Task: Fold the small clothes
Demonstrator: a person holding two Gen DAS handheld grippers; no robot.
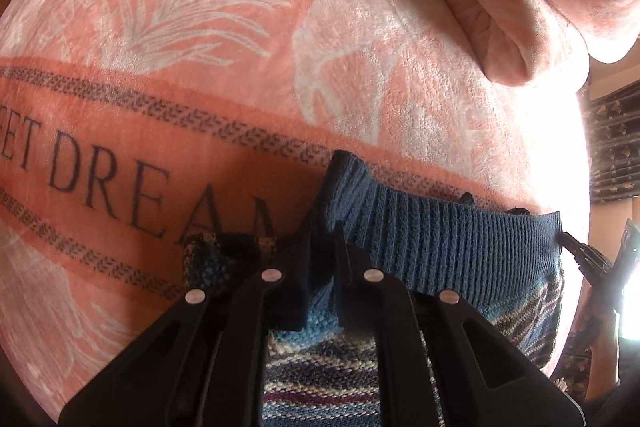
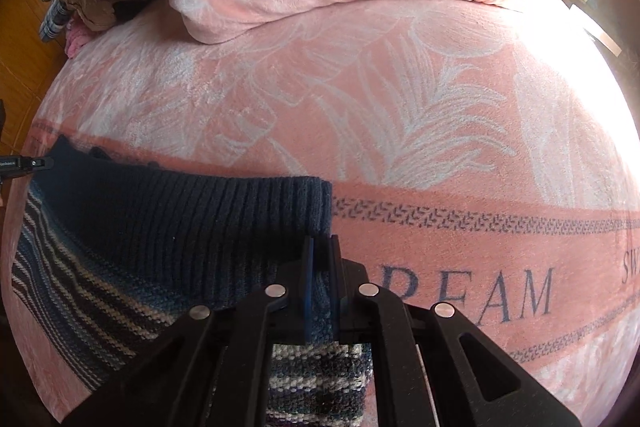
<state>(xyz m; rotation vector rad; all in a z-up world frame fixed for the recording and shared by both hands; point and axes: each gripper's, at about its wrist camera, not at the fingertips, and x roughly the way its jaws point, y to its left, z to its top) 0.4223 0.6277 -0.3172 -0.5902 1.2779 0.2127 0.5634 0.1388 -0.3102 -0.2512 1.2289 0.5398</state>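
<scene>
Gripping: left gripper (image 1: 324, 247) clamps striped sweater (image 1: 320, 379) ribbed hem (image 1: 440, 239) | right gripper (image 2: 320, 259) clamps opposite hem corner | pink blanket (image 1: 240, 47) beneath

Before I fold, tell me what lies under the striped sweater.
The striped sweater lies on a pink blanket printed with leaves and lettering; part of the lettering runs under its ribbed band. Anything else beneath is covered. Both tools grip the band's corners.

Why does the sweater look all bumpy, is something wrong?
Nothing's broken. The striped sweater sags because each claw, left and right, pinches one end of its blue ribbed band above the pink blanket.
</scene>
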